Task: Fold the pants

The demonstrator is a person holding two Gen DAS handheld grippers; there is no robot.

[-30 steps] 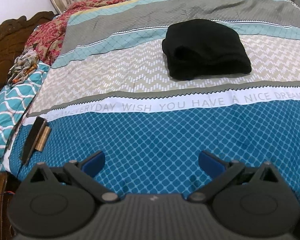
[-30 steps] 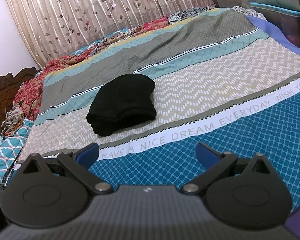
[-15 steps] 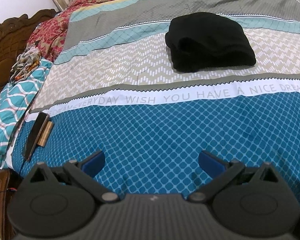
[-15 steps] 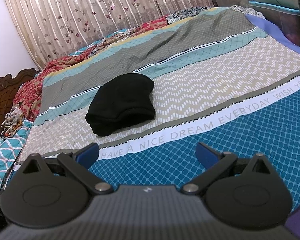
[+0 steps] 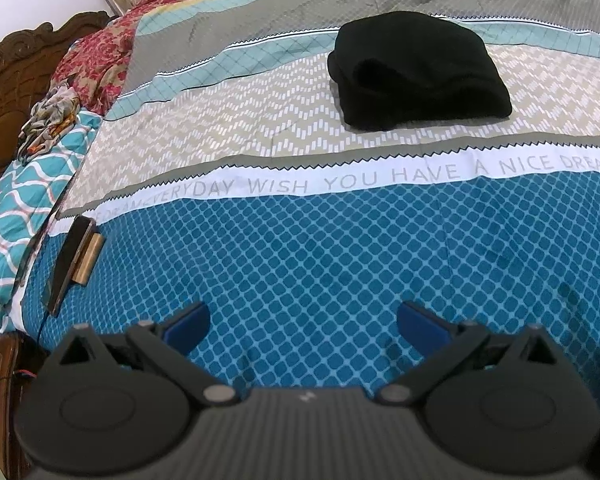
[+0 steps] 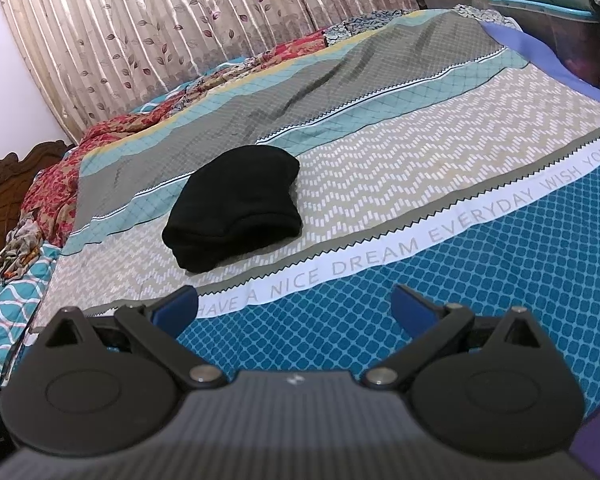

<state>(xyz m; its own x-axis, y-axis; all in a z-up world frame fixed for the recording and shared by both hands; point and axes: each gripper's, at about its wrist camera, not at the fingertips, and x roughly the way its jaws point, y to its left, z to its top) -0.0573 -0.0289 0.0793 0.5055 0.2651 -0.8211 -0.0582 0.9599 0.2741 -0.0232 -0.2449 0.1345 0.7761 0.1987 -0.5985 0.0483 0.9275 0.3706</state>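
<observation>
The pants [image 5: 418,74] [image 6: 236,212] are black, of a soft and thick cloth that looks a little fuzzy, and they lie folded into a compact bundle with rounded corners. The bundle rests on the bedsheet [image 5: 300,248] [image 6: 440,184], mostly on the beige band with white zigzag marks, and its far part reaches the pale teal band. The layered, thicker edge faces the cameras, and the far side is rounder. It is almost as wide as long, so I cannot tell its long axis with certainty.

The bedsheet is a smooth printed cloth with stripes: blue with small squares, a white band with grey letters, beige, teal and grey.

The left gripper [image 5: 303,322] hangs over the blue part, well apart from the pants, with its blue-tipped jaws spread wide and nothing between them. The right gripper [image 6: 295,303] is the same, jaws wide apart and empty.

A dark flat object [image 5: 70,258] lies at the left edge of the bed
</observation>
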